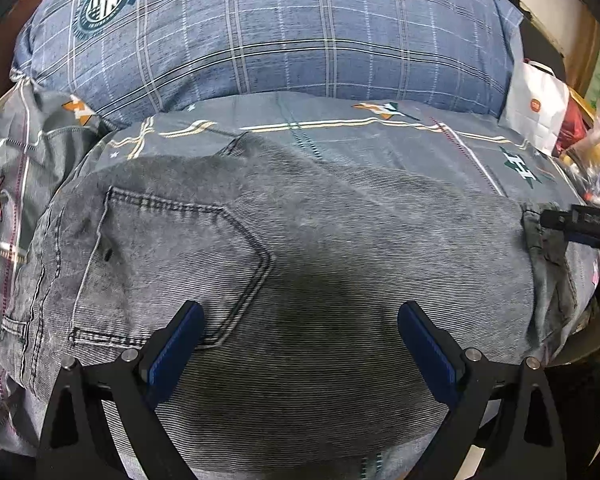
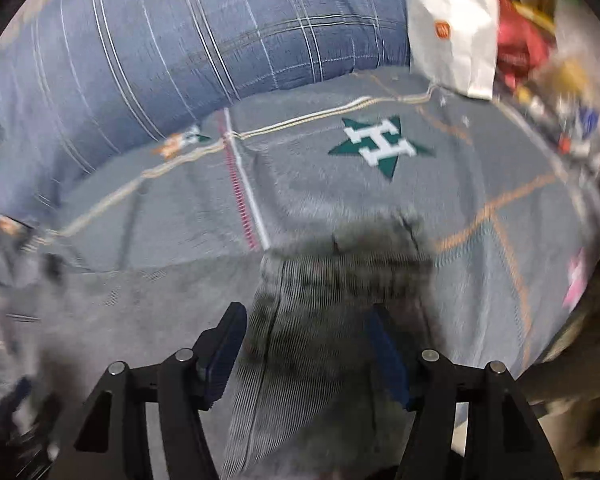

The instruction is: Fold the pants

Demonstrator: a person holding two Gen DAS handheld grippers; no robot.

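My left tongs (image 1: 300, 344) stand wide with nothing between the pads, hanging just above the jeans (image 1: 284, 264). The jeans lie folded on the bed (image 1: 340, 136), spreading ahead of and beneath both pads, the back pocket (image 1: 172, 264) just ahead of the left pad. My right tongs (image 2: 306, 344) are parted too, gripping nothing; the hem end of the jeans (image 2: 340, 280) lies between and below the pads, though blur hides whether they touch it. Beyond the jeans a pillow (image 1: 268, 28) lies across the bed, and a white bag (image 2: 452, 28) stands far right.
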